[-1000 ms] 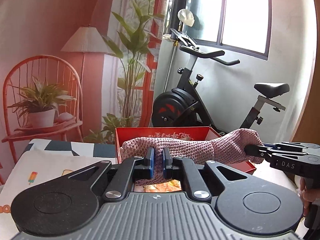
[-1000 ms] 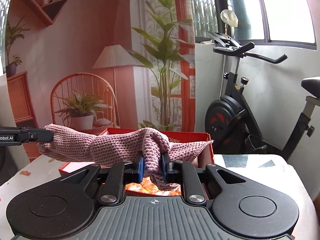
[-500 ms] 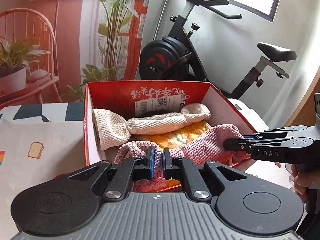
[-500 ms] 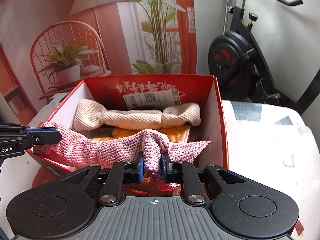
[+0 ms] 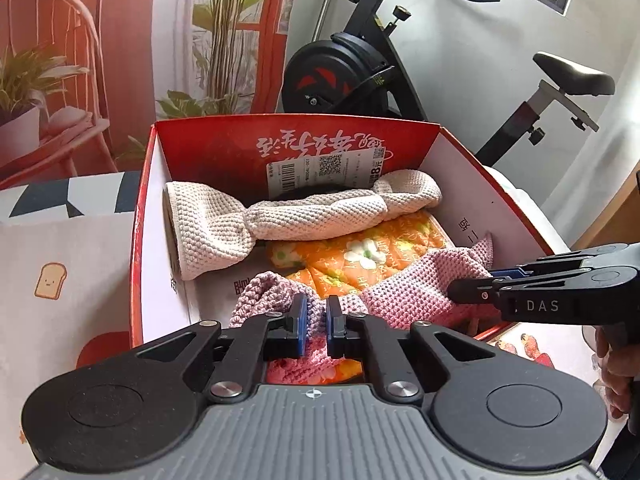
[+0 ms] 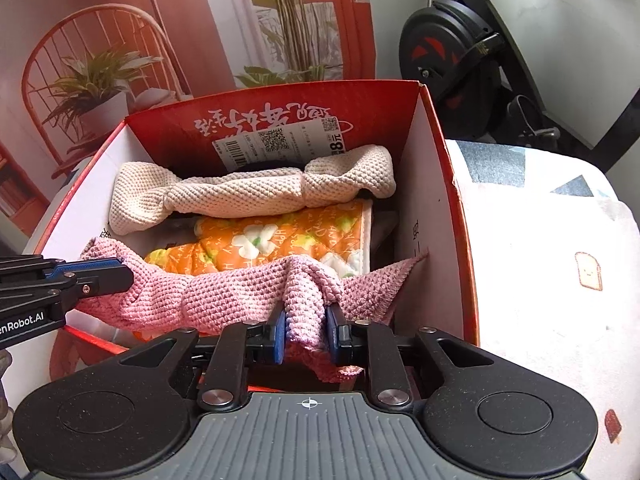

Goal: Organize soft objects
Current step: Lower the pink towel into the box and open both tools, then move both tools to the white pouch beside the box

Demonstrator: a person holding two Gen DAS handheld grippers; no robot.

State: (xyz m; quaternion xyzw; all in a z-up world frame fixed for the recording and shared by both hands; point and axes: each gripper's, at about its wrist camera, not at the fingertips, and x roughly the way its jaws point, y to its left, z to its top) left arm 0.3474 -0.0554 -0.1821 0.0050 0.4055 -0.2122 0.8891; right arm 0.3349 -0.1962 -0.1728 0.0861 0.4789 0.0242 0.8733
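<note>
Right now the jaws of both grippers are being eased open, and pink knit is seen bunched between each pair of pads. At the left gripper (image 5: 316, 322) only a thin pinch of yarn is caught between the blue pads, the gap narrow. At the right gripper (image 6: 306, 334) a thicker fold is wedged in, with the pads (image 6: 280, 336) spread a little wider but pressed to it on both sides.

Between the two, the pink knitted cloth (image 6: 224, 294) is slung along the near side of the red box (image 6: 448, 216), draped over the orange floral piece (image 6: 280, 240); one corner is laid up the right inner wall. Behind it the cream knitted cloth (image 6: 248, 194) is lodged against the far wall.

The pink cloth is judged light, limp and stretchy: it sags wherever it is not held, and no slipping or breakage is expected. It is best taken near its two ends, a gathered fold in each grip, so the middle can be lowered flat.
</note>
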